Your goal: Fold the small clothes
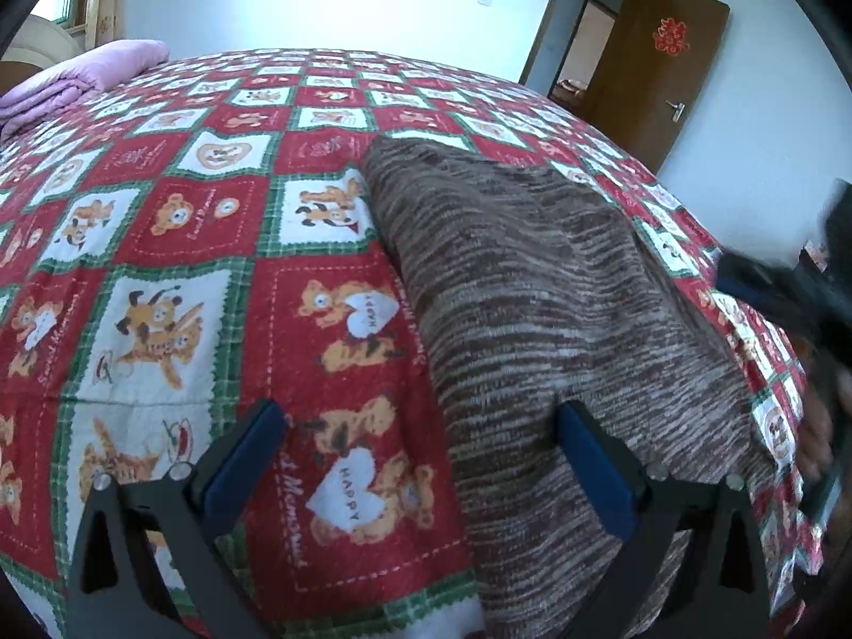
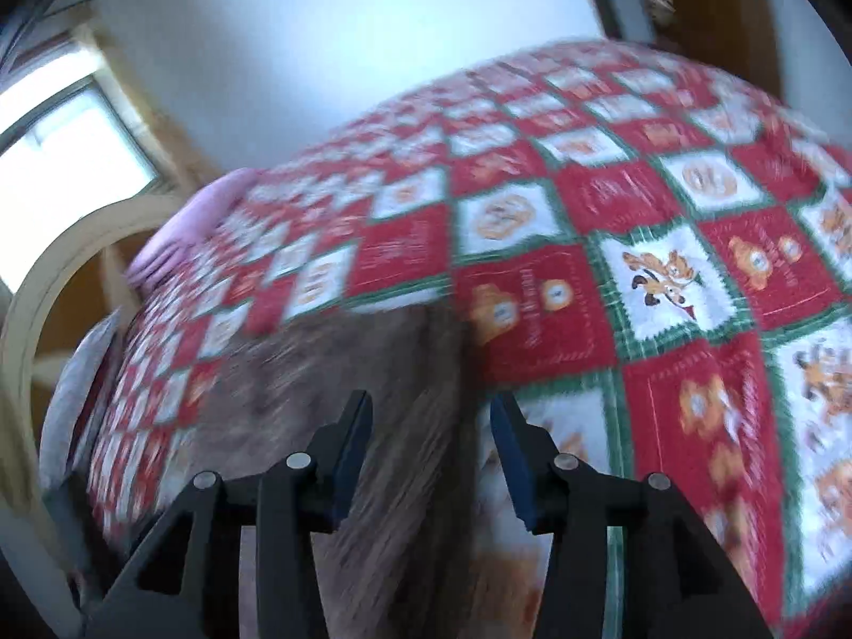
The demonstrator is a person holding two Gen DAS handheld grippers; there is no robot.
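Nearest the left wrist camera, the left gripper (image 1: 420,458) hangs over the near edge of a bed with its blue-padded jaws spread wide and nothing between them; one finger is over bare quilt, the other over the brown garment (image 1: 538,319). The garment, a knit in streaky brown, tan and cream horizontal stripes, lies flat on the bed as a long folded strip running from the near edge away toward the far side, its left edge straight and its far end rounded off. It rests on the right-hand part of the quilt (image 1: 186,245), a red, white and green patchwork printed with teddy bears and hearts.

In the right wrist view, heavily motion-blurred, the right gripper (image 2: 431,415) is also parted, jaws moderately open and holding nothing, with the garment's edge (image 2: 373,373) lying below and between the fingers. The same gripper shows as a dark blur at the right rim of the left view, beside the garment's right edge.

Farther back, a folded lilac blanket (image 1: 80,80) sits at the quilt's far left corner, well apart from the garment. Beyond the bed stand a white wall, a brown door (image 1: 660,80) open with a red paper ornament (image 1: 670,34) on it, and a bright window (image 2: 69,149) with a curved cream headboard (image 2: 58,277) beneath it.
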